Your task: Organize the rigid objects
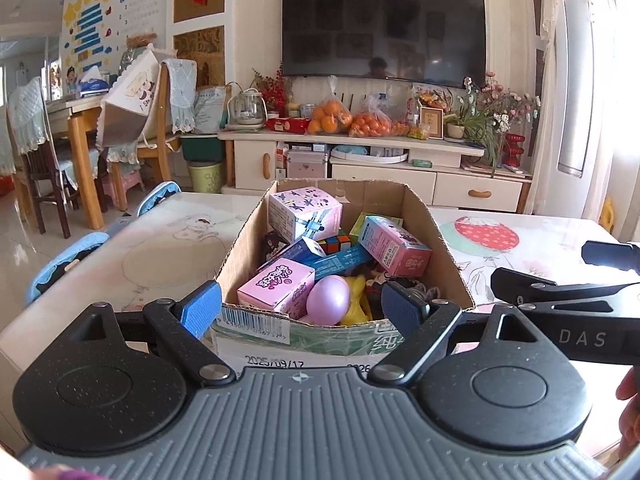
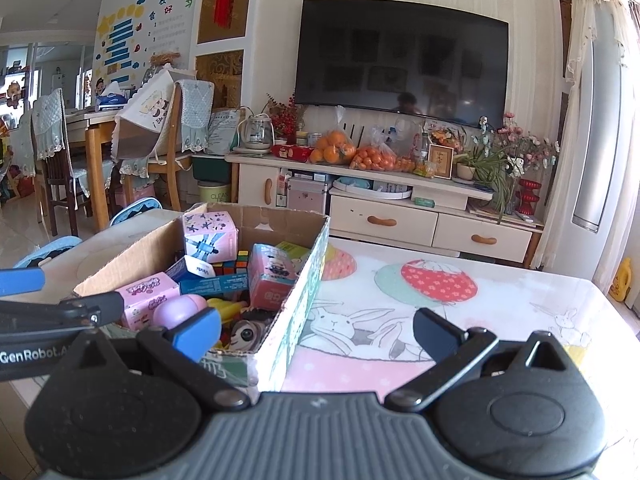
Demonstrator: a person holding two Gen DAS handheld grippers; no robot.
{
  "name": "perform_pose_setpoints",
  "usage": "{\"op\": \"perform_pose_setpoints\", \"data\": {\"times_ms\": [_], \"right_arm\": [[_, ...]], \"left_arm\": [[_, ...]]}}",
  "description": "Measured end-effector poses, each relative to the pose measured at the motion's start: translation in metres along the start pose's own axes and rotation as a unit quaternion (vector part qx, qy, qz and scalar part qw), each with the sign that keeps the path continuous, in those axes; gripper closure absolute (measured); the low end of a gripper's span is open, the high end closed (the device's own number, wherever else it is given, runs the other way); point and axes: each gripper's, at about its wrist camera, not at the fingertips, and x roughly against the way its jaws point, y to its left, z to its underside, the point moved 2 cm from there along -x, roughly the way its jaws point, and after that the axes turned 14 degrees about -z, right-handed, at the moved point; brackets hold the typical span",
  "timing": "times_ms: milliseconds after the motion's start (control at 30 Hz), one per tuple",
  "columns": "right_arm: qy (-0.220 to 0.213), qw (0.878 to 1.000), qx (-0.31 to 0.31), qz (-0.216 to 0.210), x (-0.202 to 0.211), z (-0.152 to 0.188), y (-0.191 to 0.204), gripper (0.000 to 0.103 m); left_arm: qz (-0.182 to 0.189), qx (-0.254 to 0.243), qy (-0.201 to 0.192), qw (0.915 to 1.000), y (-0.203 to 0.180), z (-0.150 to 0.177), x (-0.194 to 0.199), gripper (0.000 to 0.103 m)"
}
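An open cardboard box point(image 1: 240, 236) stands on the table, filled with rigid items. Among them are a pink printed carton point(image 1: 276, 286), a purple egg point(image 1: 328, 300), a white-and-pink cube box point(image 1: 306, 212), a tall pink box point(image 1: 394, 246), a Rubik's cube point(image 1: 336, 243) and a yellow toy point(image 1: 356, 304). My left gripper point(image 1: 302, 310) is open at the box's near wall, holding nothing. My right gripper point(image 2: 318, 332) is open beside the box's right wall point(image 2: 296, 292), over the table. The egg point(image 2: 180, 310) and a plush face point(image 2: 246, 334) show there too.
The table wears a cartoon-print cover point(image 2: 440, 320) to the right of the box. Blue chair backs point(image 1: 68, 264) stand at the table's left edge. Beyond the table are a white TV cabinet point(image 1: 360, 160) with bags of oranges and a wall TV point(image 1: 384, 24).
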Motion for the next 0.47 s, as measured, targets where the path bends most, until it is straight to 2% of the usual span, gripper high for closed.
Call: {"op": "perform_pose_setpoints", "data": {"times_ms": [467], "right_arm": [[-0.006,1.0,-0.02,-0.003,0.004,0.008,-0.021,0.001]], "left_arm": [[0.006,-0.009,0.006,0.9999,-0.011,0.002,0.0,0.0]]}}
